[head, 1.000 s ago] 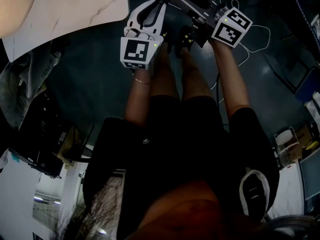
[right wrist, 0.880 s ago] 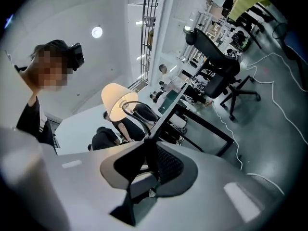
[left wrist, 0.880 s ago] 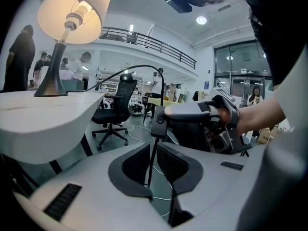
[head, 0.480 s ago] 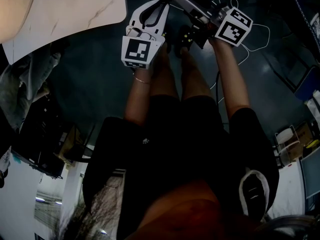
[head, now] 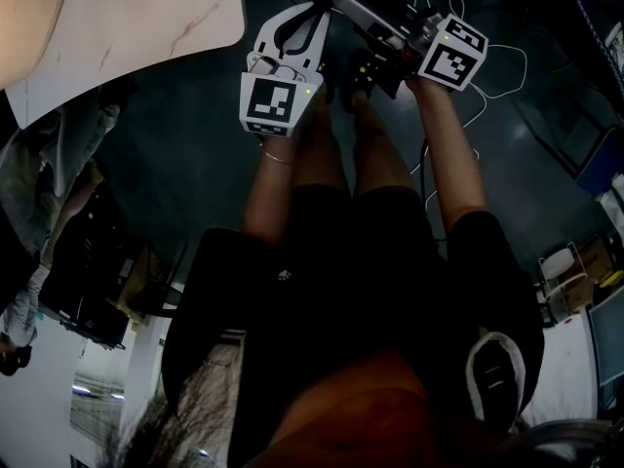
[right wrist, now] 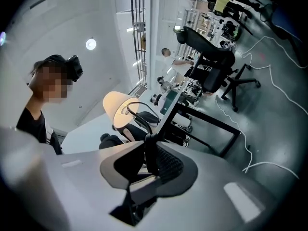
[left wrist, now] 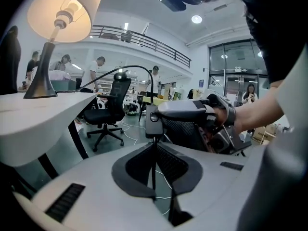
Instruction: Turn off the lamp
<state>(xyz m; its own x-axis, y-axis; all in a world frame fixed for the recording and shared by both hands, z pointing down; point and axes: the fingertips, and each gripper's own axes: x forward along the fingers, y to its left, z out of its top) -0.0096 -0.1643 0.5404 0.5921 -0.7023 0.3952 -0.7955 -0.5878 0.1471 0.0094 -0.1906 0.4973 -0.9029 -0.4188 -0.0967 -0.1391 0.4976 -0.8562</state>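
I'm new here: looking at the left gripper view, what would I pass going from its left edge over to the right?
Lit lamp → black office chair → cord switch → person's right hand.

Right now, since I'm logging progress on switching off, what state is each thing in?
White-shaded table lamp: lit.
Right gripper: jaws shut on the black inline switch box.
Left gripper: jaws shut on the thin black cord.
Black office chair: upright, unoccupied.
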